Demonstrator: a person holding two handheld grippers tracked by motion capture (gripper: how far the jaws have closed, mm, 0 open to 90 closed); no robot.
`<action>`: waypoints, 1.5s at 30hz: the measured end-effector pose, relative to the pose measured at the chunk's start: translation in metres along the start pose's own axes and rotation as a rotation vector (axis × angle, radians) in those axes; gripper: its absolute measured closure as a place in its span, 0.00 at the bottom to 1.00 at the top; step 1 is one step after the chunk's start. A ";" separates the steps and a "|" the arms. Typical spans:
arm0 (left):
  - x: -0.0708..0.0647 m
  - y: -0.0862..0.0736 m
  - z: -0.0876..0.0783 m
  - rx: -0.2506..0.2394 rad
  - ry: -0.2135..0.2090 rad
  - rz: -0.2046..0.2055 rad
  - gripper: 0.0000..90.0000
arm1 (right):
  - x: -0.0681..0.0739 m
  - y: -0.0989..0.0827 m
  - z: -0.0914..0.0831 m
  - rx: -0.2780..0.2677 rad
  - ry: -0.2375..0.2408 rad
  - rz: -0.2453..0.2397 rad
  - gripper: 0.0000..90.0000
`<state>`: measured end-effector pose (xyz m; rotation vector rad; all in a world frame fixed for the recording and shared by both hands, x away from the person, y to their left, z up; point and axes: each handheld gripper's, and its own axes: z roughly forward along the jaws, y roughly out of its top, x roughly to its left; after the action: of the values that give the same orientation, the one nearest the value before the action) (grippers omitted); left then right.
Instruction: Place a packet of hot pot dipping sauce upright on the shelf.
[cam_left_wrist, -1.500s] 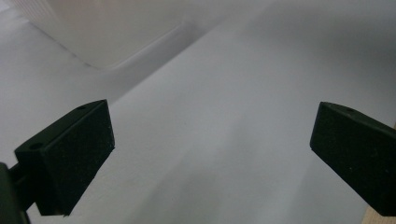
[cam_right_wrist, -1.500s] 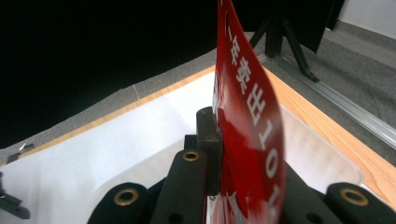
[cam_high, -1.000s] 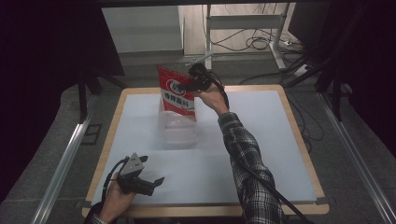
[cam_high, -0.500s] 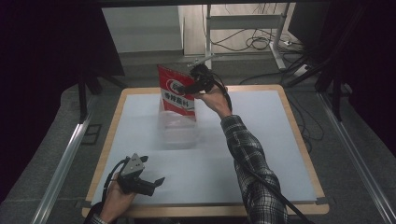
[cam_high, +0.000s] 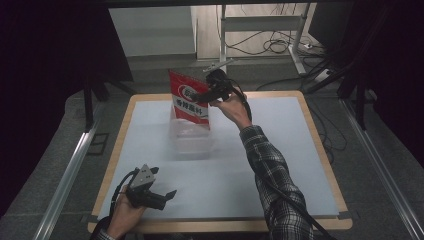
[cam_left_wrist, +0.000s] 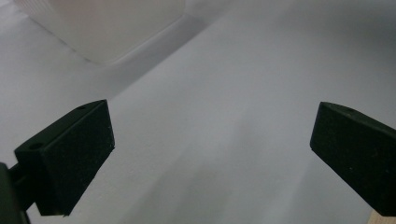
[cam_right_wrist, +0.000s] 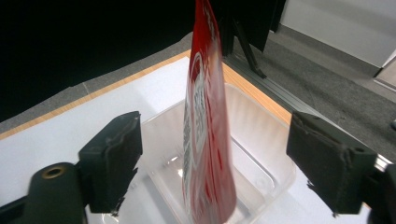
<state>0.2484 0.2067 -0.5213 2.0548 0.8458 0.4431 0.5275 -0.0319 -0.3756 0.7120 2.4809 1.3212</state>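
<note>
Dim room with dark, nearly black edges; the white-topped bench (cam_high: 280, 165) is the brightest area, evenly lit from above with soft shadows. In the right gripper view the red pouch (cam_right_wrist: 205, 140) is motion-blurred; the left gripper view is soft and hazy.

A rectangular worktop with a pale wooden rim (cam_high: 126, 131) carries a white sheet (cam_high: 280, 150) that covers nearly all of its top. Grey carpeted floor (cam_high: 385, 150) surrounds it. Two long metal rails lie on the floor, one along the left side (cam_high: 67, 177) and one along the right (cam_high: 382, 170). Beyond the far edge stands a grey metal frame with an upright post (cam_high: 222, 30), and black cables (cam_high: 272, 45) lie tangled on the lighter floor behind it. A white panel (cam_high: 150, 30) stands at the far left. Dark curtains (cam_high: 40, 75) close off both sides.
</note>
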 end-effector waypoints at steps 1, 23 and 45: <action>0.000 0.000 0.000 -0.001 0.001 0.001 0.00 | 0.000 0.000 -0.001 0.000 0.002 -0.001 0.18; 0.000 0.000 0.000 -0.004 0.013 0.010 0.00 | 0.008 -0.015 -0.020 -0.002 0.010 0.023 0.02; 0.000 0.000 -0.002 -0.019 0.031 0.007 0.00 | 0.019 -0.039 -0.036 0.020 0.006 0.010 0.01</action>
<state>0.2472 0.2079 -0.5198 2.0392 0.8497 0.4863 0.4841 -0.0658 -0.3870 0.7265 2.5017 1.3063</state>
